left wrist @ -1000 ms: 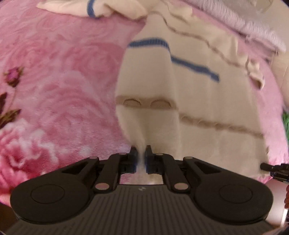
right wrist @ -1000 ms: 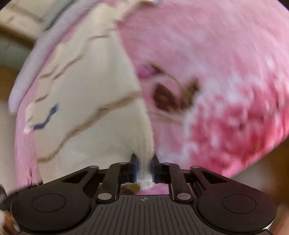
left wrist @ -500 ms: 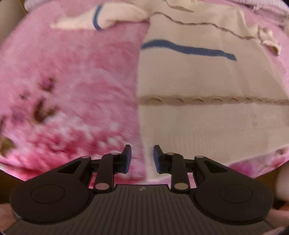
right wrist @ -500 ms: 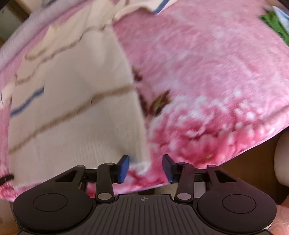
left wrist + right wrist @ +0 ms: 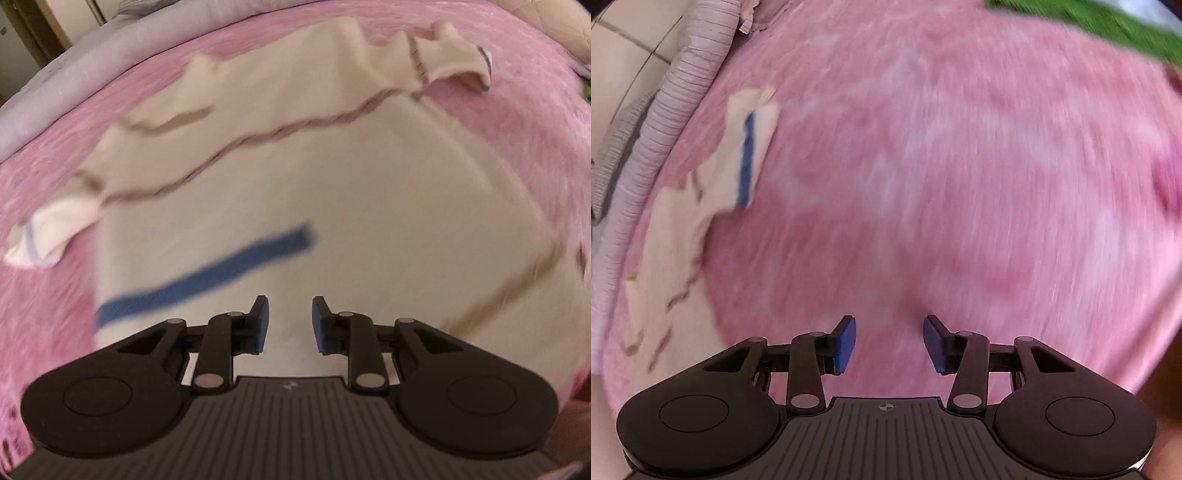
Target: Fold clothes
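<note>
Right now one cream sweater (image 5: 332, 177) lies spread on the pink blanket (image 5: 48, 295), directly under and beyond the left gripper (image 5: 290, 321), its length running far-left to near-right (two sleeves splayed). In the right view it lies far left of the right gripper (image 5: 889, 345). Both pairs of fingers are parted, gripping nothing.

Cream knit sweater (image 5: 332, 177), soft matt cloth; pink blanket (image 5: 960, 166), fuzzy plush; claw (image 5: 286, 321), matt black plastic.
</note>
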Demonstrator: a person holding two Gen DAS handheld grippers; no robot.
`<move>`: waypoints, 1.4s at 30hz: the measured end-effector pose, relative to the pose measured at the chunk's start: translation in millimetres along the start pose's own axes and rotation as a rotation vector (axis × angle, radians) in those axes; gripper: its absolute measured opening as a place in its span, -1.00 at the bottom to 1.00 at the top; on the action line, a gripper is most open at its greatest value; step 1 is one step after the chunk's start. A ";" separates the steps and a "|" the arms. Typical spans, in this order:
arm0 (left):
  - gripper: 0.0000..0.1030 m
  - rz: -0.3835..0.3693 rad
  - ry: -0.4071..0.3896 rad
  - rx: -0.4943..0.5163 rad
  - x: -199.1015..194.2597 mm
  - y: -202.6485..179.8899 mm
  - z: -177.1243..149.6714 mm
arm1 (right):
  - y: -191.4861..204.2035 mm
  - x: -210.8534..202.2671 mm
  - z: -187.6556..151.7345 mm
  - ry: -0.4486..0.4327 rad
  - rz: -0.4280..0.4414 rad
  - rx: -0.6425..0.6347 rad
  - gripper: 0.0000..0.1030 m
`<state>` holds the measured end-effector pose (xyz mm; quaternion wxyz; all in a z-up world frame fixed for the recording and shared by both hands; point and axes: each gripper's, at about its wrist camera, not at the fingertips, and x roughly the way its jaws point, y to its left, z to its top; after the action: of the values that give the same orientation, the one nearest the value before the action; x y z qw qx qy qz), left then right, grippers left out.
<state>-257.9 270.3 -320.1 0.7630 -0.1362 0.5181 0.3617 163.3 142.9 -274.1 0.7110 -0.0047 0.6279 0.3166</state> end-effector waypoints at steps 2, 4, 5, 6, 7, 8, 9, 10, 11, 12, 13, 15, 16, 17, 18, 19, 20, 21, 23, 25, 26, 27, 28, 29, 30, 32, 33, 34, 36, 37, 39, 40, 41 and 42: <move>-0.58 -0.029 -0.023 0.026 11.3 -22.8 28.8 | -2.3 2.9 29.5 -0.012 -0.043 -0.105 -0.21; -0.54 -0.067 -0.051 0.076 21.9 -47.8 57.2 | -4.5 5.6 55.3 -0.023 -0.082 -0.212 -0.21; -0.50 -0.090 -0.065 0.125 26.3 -64.7 71.8 | -5.6 9.5 65.4 -0.018 -0.084 -0.230 -0.21; -0.42 -0.103 -0.085 0.188 29.6 -83.3 84.0 | -6.8 13.5 75.6 -0.013 -0.086 -0.247 -0.21; -0.38 -0.115 -0.105 0.252 32.8 -101.9 96.2 | -7.9 17.5 85.7 -0.007 -0.088 -0.265 -0.21; -0.38 -0.112 -0.141 0.338 34.8 -122.4 105.6 | -9.1 21.5 95.8 -0.002 -0.091 -0.283 -0.21; -0.36 -0.108 -0.177 0.425 36.8 -142.7 115.0 | -10.9 24.9 103.9 0.001 -0.083 -0.274 -0.21; -0.29 -0.091 -0.201 0.487 41.3 -154.6 123.3 | -12.8 28.3 112.0 0.004 -0.076 -0.265 -0.21; -0.27 -0.066 -0.233 0.555 44.4 -169.5 129.7 | -15.8 30.1 118.9 0.002 -0.066 -0.256 -0.21; -0.26 -0.038 -0.272 0.623 48.1 -184.0 135.6 | -17.3 32.1 126.3 -0.005 -0.056 -0.247 -0.21; -0.24 -0.015 -0.304 0.679 51.9 -194.8 140.0 | -18.8 34.0 133.7 -0.012 -0.045 -0.238 -0.21; -0.18 0.042 -0.360 0.765 63.6 -213.2 149.1 | -20.4 40.4 147.4 -0.015 -0.034 -0.223 -0.21; -0.13 0.071 -0.385 0.798 70.3 -221.8 154.2 | -21.2 42.4 153.8 -0.014 -0.028 -0.216 -0.21; -0.11 0.093 -0.401 0.813 77.9 -227.5 158.8 | -21.8 42.3 160.3 -0.013 -0.022 -0.211 -0.21; -0.11 0.118 -0.401 0.822 86.3 -231.1 165.2 | -21.6 43.6 166.3 -0.014 -0.014 -0.211 -0.21; -0.17 0.142 -0.401 0.832 94.6 -234.8 171.5 | -20.3 45.9 172.1 -0.016 -0.008 -0.217 -0.21; -0.35 0.141 -0.394 0.824 99.8 -233.4 176.6 | -19.1 48.3 177.9 -0.017 -0.002 -0.223 -0.21; -0.88 0.115 -0.373 0.791 102.1 -227.5 183.1 | -17.1 50.0 182.6 -0.020 0.002 -0.235 -0.21; -0.86 0.041 -0.345 0.625 96.4 -204.2 198.5 | -13.2 53.2 192.0 -0.026 0.009 -0.258 -0.21; -0.86 0.001 -0.302 0.441 90.1 -170.2 209.1 | -6.0 58.1 202.8 -0.039 0.051 -0.264 -0.21; -0.86 -0.013 -0.273 0.370 89.1 -152.9 210.5 | -3.1 63.6 207.4 -0.034 0.099 -0.238 -0.21; -0.85 -0.027 -0.244 0.299 88.1 -135.6 211.9 | -0.2 69.2 212.0 -0.029 0.146 -0.211 -0.21; -0.84 -0.044 -0.222 0.251 89.6 -125.8 213.2 | 3.1 79.2 216.5 -0.014 0.207 -0.159 -0.21; -0.83 -0.061 -0.199 0.203 91.0 -116.0 214.6 | 6.5 89.1 220.9 0.002 0.268 -0.107 -0.21; -0.80 -0.078 -0.177 0.155 92.4 -106.2 215.9 | 10.7 99.7 224.0 0.009 0.338 -0.046 -0.21; -0.77 -0.091 -0.145 0.092 93.9 -99.8 220.4 | 22.8 123.9 229.9 0.014 0.430 0.054 -0.21; -0.69 -0.105 -0.123 0.048 93.9 -93.3 222.5 | 29.6 135.8 232.8 0.013 0.456 0.094 -0.21; -0.65 -0.113 -0.111 -0.001 92.3 -83.5 220.1 | 38.2 148.4 236.5 0.009 0.477 0.113 -0.21; -0.65 -0.128 -0.087 -0.100 88.9 -63.9 215.3 | 52.3 165.4 243.6 0.006 0.487 0.120 -0.21; -0.65 -0.135 -0.074 -0.149 87.3 -54.1 212.9 | 60.7 173.1 247.1 0.000 0.490 0.110 -0.21; -0.65 -0.096 -0.053 -0.204 81.8 -35.3 199.9 | 76.5 187.8 252.8 -0.016 0.502 0.096 -0.21; -0.65 -0.073 -0.045 -0.220 79.3 -29.4 193.6 | 81.9 192.9 254.3 -0.024 0.510 0.096 -0.21; -0.65 -0.049 -0.037 -0.236 77.0 -20.9 188.2 | 87.3 198.1 255.9 -0.032 0.519 0.096 -0.24; -0.65 -0.029 -0.023 -0.261 75.4 -12.6 181.3 | 93.5 201.7 256.5 -0.034 0.508 0.087 -0.82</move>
<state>-108.5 398.0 -312.0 0.7499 -0.2377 0.4558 0.4164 351.2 411.0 -364.0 0.6187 0.1889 0.6099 0.4578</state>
